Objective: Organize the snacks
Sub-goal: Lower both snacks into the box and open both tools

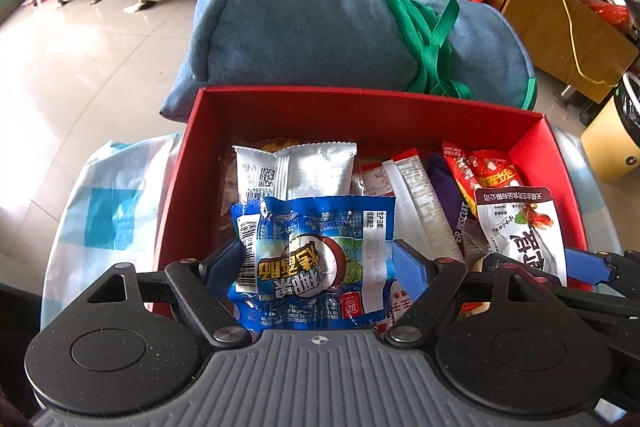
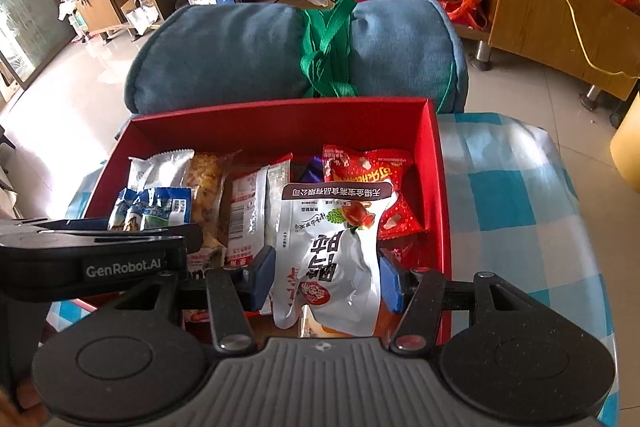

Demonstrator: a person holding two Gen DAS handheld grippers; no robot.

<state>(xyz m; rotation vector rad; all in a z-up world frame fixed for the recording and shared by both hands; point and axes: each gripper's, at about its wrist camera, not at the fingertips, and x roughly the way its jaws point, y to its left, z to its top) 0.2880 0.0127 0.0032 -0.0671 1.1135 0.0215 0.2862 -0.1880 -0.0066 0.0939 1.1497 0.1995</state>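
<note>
A red box (image 1: 360, 107) (image 2: 280, 119) holds several snack packets. My left gripper (image 1: 316, 267) is shut on a blue snack packet (image 1: 316, 259) and holds it over the box's near left part. My right gripper (image 2: 326, 279) is shut on a white pouch with red print (image 2: 332, 255) over the box's near right part; the pouch also shows in the left wrist view (image 1: 524, 227). In the box lie a silver packet (image 1: 296, 167), a red candy packet (image 2: 372, 179) and white and red stick packets (image 2: 248, 211).
A rolled blue cushion tied with a green strap (image 1: 320, 23) (image 2: 280, 47) lies just beyond the box. The box stands on a blue and white checked cloth (image 2: 512, 195). Wooden shelving (image 1: 560, 11) with cables lines the back. A yellow bin (image 1: 612, 139) stands at the right.
</note>
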